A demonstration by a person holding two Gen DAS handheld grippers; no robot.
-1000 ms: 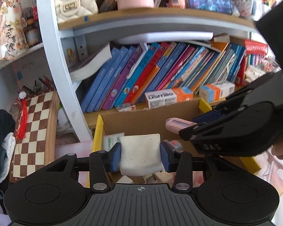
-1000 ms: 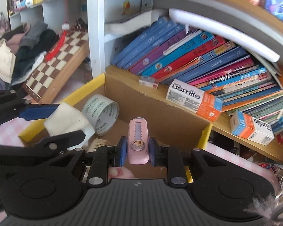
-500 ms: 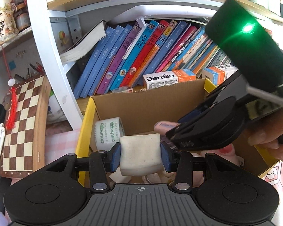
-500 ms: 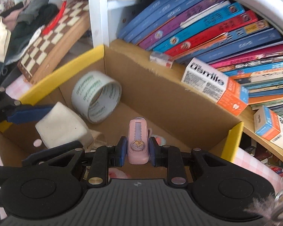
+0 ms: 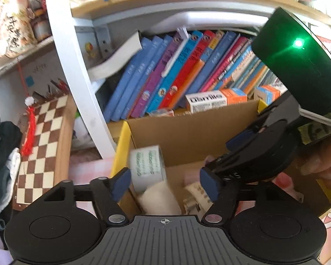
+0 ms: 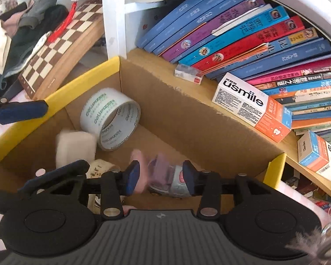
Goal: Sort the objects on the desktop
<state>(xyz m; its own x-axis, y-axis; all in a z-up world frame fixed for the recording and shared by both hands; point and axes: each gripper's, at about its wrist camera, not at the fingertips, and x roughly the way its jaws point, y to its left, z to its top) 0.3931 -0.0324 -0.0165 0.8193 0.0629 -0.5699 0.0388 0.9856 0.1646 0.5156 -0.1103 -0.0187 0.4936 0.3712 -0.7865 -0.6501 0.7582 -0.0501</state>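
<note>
Over the box [image 6: 187, 101], the left gripper [image 5: 163, 182] was being spread above the white block [image 6: 75, 145] lying beside the tape [image 6: 112, 119], the right gripper [image 6: 158, 177] opening over the blurred pink clip [image 6: 141, 176], so both were best withdrawn straight up.

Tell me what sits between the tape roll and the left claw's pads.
The white foam block lies there, released in the cardboard box just below the tape roll, under the opening left claw. Both wrist views show it, blurred.
</note>
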